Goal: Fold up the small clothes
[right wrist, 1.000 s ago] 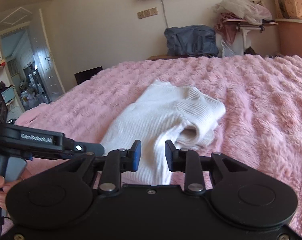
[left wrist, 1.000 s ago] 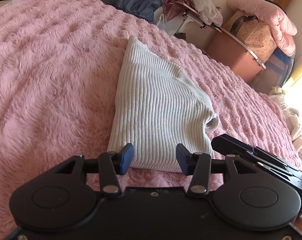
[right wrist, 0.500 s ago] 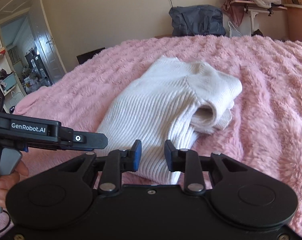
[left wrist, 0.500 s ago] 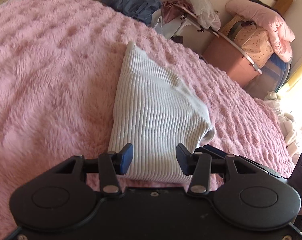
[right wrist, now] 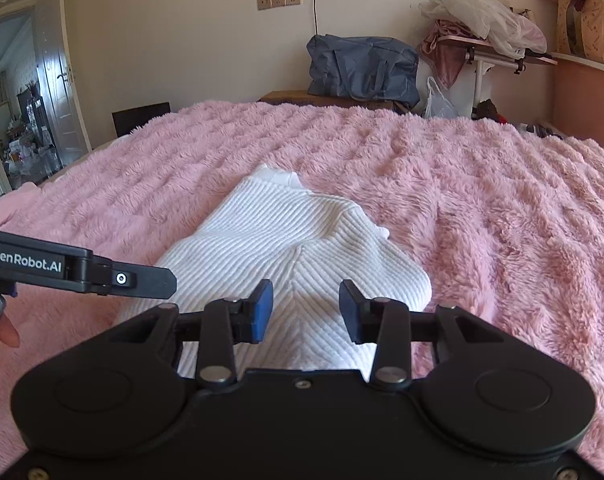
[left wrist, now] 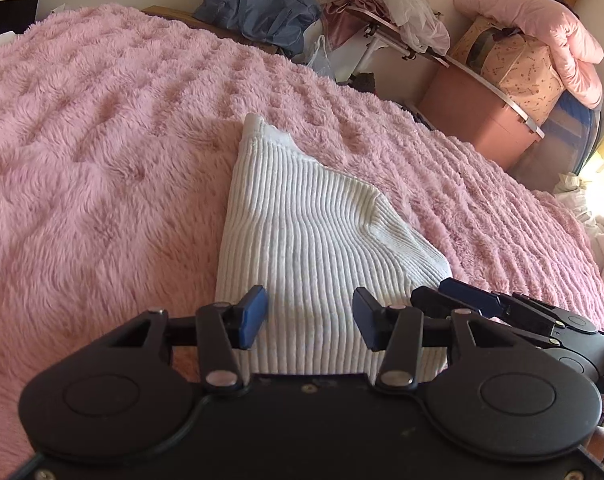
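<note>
Since 1.0 s ago, both grippers have been brought in over the near edge of the garment, and the right gripper's jaws have been spread wider.

In the left wrist view, the left gripper (left wrist: 309,322) is seen released, its 2 blue-padded fingers apart with nothing clasped. The folded white ribbed knit sweater (left wrist: 314,236) is spread directly ahead of and beneath it on the fluffy pink bed blanket (left wrist: 102,184). The right gripper (left wrist: 462,300) is seen just to the right, at the sweater's near right corner.

In the right wrist view, the right gripper (right wrist: 305,311) is likewise released, jaws apart and empty, and the sweater (right wrist: 286,248) is laid straight ahead on the blanket (right wrist: 502,208). The left gripper (right wrist: 158,280) is reached in from the left over the sweater's near left edge. A grey-blue fabric bag (right wrist: 362,66) is seen far ahead against the wall.
</note>
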Demonstrator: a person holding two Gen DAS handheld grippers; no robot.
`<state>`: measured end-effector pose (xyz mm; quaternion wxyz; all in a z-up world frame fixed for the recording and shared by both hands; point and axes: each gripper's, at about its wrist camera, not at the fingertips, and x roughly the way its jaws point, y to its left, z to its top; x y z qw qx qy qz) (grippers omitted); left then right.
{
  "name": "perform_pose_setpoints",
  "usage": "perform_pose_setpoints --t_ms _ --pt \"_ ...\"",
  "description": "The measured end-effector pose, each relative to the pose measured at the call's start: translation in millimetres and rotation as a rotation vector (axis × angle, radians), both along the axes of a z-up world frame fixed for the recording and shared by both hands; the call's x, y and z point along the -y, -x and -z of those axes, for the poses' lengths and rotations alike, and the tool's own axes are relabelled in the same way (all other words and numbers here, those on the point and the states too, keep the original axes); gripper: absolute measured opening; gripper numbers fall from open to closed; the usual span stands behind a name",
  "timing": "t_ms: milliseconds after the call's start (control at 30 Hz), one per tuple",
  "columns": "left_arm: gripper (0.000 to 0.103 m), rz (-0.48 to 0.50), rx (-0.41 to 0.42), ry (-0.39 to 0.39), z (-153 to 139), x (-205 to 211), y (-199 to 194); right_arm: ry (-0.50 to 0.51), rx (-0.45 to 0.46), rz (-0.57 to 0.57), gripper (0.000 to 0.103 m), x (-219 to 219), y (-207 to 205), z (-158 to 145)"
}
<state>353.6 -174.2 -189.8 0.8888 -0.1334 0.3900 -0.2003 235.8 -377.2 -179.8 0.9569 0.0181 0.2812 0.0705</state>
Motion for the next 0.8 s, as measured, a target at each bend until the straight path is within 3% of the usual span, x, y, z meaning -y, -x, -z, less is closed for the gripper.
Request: perform_pose_setpoints --t_ms 367,467,633,800 --pt "0.051 0.022 -0.008 -0.045 9 8 -3 -0.044 -0.023 0.016 0.036 9 -6 21" --pt "0.051 0.03 0.011 -0.06 -2 10 -2 -0.048 -0.028 0.019 0.037 8 -6 13" --pt "0.051 0.051 0.06 -0.091 -23 17 -17 -0.07 0.045 0.014 0.042 15 -16 -20" --pt "0.051 0.051 -0.025 -0.111 -11 24 -51 -0.061 -0.024 0.027 0.041 22 -60 -20"
